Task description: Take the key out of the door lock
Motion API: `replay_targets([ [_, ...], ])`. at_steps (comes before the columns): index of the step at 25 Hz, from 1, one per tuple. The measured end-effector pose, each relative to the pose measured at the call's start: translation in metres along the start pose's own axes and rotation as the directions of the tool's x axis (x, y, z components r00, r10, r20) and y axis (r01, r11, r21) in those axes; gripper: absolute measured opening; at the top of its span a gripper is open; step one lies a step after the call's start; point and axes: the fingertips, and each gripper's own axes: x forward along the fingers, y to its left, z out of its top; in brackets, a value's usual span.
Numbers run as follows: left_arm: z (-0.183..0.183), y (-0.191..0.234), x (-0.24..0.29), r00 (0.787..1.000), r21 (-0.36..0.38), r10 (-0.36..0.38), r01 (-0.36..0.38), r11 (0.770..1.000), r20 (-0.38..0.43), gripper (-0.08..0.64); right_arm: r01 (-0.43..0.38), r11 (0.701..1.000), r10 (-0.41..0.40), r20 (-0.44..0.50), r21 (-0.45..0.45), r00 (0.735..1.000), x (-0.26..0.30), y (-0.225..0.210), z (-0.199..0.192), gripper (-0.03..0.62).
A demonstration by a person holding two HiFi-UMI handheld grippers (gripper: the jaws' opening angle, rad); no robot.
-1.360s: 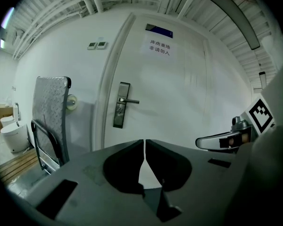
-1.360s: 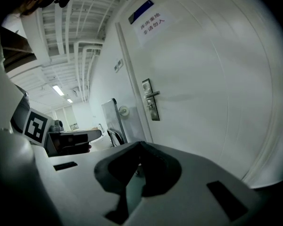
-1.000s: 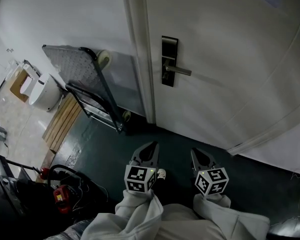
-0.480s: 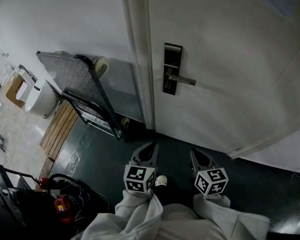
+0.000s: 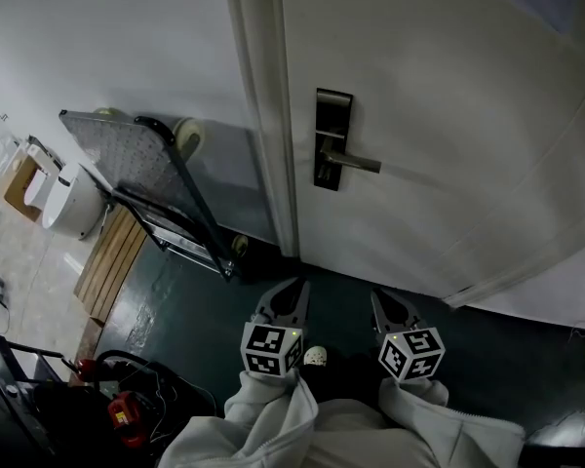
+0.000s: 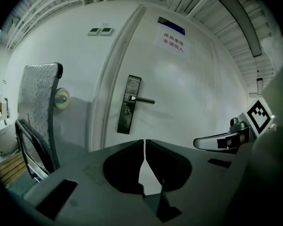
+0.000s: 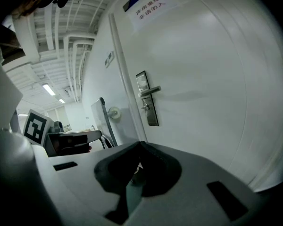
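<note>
While left gripper and right gripper hang clenched, empty: door lock ahead, above, between them, left marginally nearer; key indiscernible

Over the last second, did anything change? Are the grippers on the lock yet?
Nothing was grabbed or let go. Only the head view drifted: the lock plate sits a little lower in the picture and the cart has slid left. The left gripper and right gripper stay low and side by side, both shut and empty, well short of the door.
</note>
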Motion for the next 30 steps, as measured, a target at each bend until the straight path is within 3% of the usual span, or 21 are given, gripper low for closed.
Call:
replay_targets([
  [19,-0.004,0.005,0.011,0.999,-0.007,-0.003,0.002,1.000,-0.043,0.023,0.016,0.999,-0.015,-0.029,0.032,0.999,0.012,-0.011,-0.003,0.051],
  [30,0.011,0.021,0.051,0.999,-0.029,0.013,-0.015,0.999,-0.042,0.023,-0.009,1.000,0.010,-0.030,0.025,0.999,0.051,-0.032,0.025,0.052],
])
